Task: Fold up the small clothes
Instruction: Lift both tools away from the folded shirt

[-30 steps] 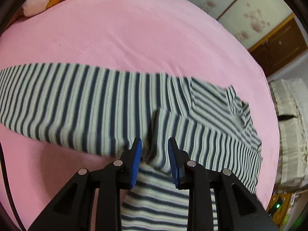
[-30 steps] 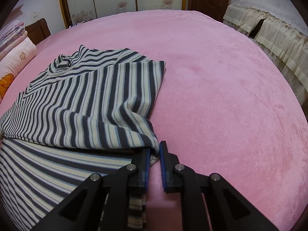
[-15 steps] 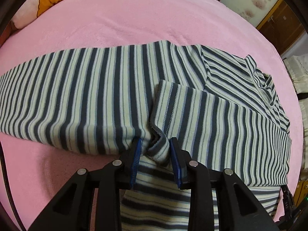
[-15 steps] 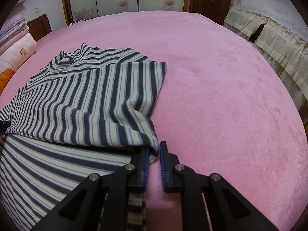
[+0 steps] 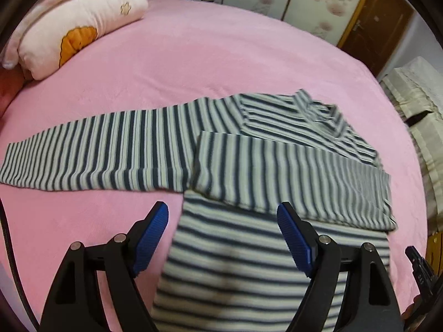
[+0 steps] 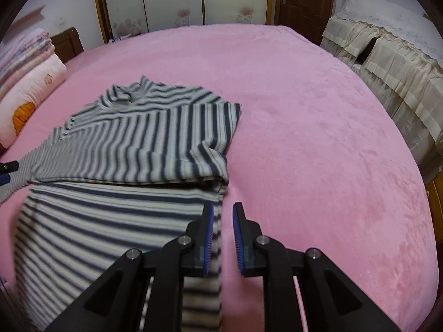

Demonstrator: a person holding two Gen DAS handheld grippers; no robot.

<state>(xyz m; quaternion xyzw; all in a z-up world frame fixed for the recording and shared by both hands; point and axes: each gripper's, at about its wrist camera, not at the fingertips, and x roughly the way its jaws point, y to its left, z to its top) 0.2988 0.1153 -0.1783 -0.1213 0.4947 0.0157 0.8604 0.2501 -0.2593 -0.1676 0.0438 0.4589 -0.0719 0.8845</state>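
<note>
One striped top [image 5: 249, 166], pink bed [image 5: 193, 63].

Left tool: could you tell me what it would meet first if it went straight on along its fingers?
Probably the striped knit shirt lying between the opening left tool, though depth is unclear.

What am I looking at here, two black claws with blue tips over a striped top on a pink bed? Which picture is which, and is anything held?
There is no robot arm: a person holds one two-finger gripper in each hand, with a fisheye camera looking forward along its fingers. One picture comes from the left gripper, the other from the right gripper. On the pink fleece bed cover lies a navy-and-cream striped knit top; one sleeve is folded across its chest, the other stretches out flat. A pale pillow with an orange print sits at the bed's head. Both grippers' jaws are opening and neither grips anything: the left stands wide above the top, the right has a narrow gap beside its edge.
</note>
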